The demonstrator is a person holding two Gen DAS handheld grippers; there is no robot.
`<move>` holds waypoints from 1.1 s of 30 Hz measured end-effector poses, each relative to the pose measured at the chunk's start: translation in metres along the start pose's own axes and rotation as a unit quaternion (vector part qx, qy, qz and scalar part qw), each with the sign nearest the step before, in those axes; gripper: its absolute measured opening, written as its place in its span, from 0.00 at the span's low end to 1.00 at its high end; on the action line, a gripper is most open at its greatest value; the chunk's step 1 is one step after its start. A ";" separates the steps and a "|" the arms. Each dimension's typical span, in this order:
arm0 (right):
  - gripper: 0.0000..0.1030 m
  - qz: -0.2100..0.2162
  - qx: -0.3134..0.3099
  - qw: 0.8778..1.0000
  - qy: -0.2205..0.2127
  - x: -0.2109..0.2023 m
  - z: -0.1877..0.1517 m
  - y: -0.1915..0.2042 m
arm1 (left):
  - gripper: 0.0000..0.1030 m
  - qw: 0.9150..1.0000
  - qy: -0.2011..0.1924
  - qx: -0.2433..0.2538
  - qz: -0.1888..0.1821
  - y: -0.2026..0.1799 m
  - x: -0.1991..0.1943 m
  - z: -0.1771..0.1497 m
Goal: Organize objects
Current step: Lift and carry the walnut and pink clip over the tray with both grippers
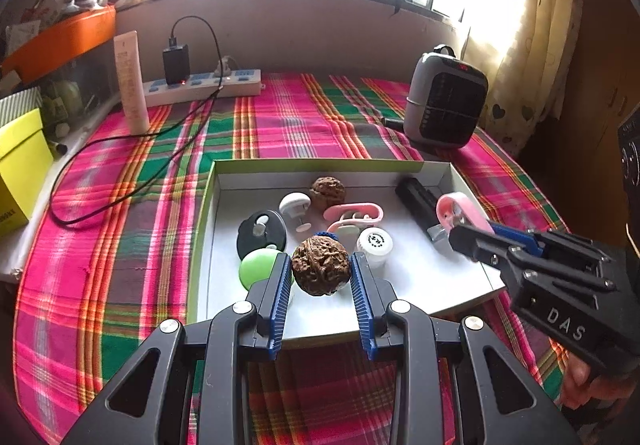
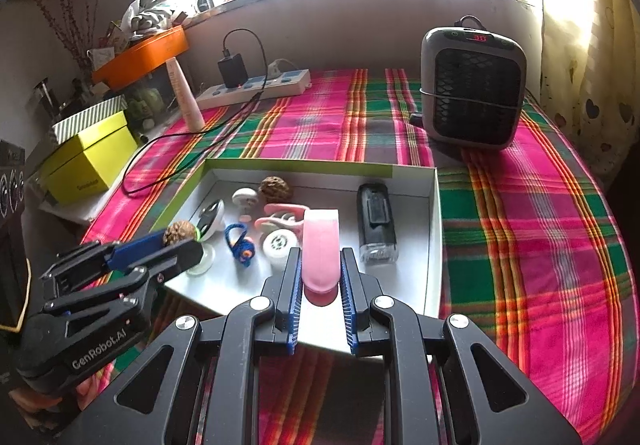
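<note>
Left gripper clamped on a brown walnut, held between the blue pads just over the near end of the white tray. Right gripper clenched on a pink clip, above the tray's near edge, beside a black case.

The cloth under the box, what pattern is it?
The cloth is pink, green and orange plaid, clearest in the right wrist view.

- My left wrist cam sat close over the tray, angled down, facing the window.
- Right cam likewise; both shared the tray and heater.
</note>
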State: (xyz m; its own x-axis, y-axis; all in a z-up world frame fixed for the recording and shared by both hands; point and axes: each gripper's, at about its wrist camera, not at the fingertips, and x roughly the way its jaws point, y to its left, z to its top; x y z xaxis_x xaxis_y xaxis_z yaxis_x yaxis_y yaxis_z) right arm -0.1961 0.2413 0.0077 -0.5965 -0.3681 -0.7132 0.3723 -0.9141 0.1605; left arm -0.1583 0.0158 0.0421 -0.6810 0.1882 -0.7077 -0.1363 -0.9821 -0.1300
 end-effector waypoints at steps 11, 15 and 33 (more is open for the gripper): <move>0.18 0.006 -0.008 1.000 0.028 0.027 0.008 -0.002 | 0.27 1.000 0.007 -0.005 0.002 0.001 0.011 0.002; 0.18 0.007 -0.012 0.999 0.032 0.031 0.008 -0.002 | 0.27 1.000 0.007 -0.003 -0.003 -0.002 0.011 0.002; 0.18 0.016 -0.035 0.998 0.059 0.047 0.007 -0.003 | 0.27 0.999 0.045 0.026 -0.016 -0.018 0.027 -0.005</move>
State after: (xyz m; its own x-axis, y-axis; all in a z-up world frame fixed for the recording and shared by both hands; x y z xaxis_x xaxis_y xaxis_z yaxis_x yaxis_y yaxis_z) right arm -0.2305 0.2260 -0.0214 -0.4972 -0.3707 -0.7844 0.4412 -0.8865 0.1393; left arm -0.1702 0.0384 0.0219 -0.6091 0.2163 -0.7630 -0.1956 -0.9733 -0.1198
